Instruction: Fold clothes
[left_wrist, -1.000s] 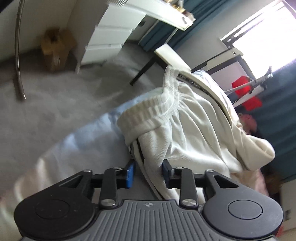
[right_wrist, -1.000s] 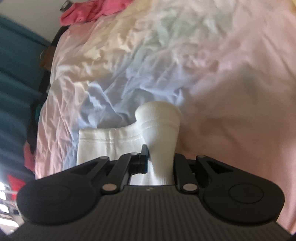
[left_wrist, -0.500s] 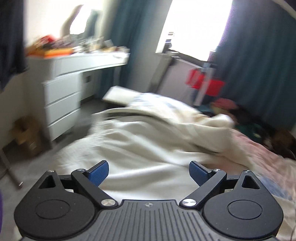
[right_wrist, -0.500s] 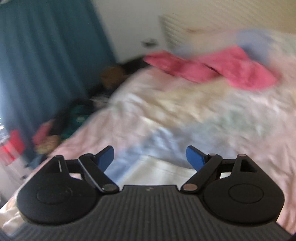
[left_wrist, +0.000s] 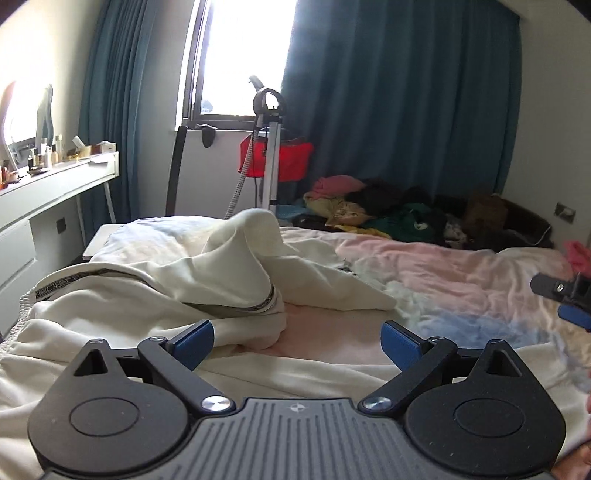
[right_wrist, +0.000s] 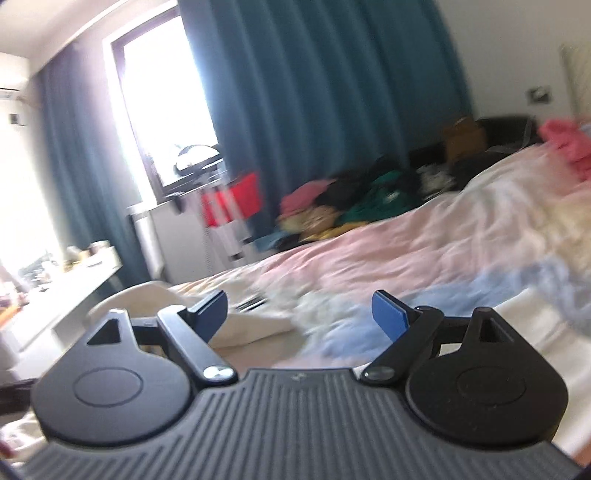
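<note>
A cream-white garment (left_wrist: 155, 280) with a dark printed band lies rumpled on the bed, heaped at the left and spread under my left gripper (left_wrist: 295, 338). That gripper is open with nothing between its blue pads, just above the cloth. My right gripper (right_wrist: 299, 314) is open too and empty, held above the bed; the same white garment (right_wrist: 255, 325) shows blurred beyond its left finger. One tip of the right gripper (left_wrist: 565, 299) pokes in at the right edge of the left wrist view.
The bed has a pastel pink and blue sheet (left_wrist: 461, 280). A pile of coloured clothes (left_wrist: 369, 210) lies beyond it by teal curtains (left_wrist: 399, 110). A garment steamer stand (left_wrist: 271, 147), a red item and a white desk (left_wrist: 48, 184) stand at the left. Pink cloth (right_wrist: 565, 147) lies far right.
Both grippers were shut on the white garment a second ago; they have let it go, opened wide and tilted up from the bed to face the room.
</note>
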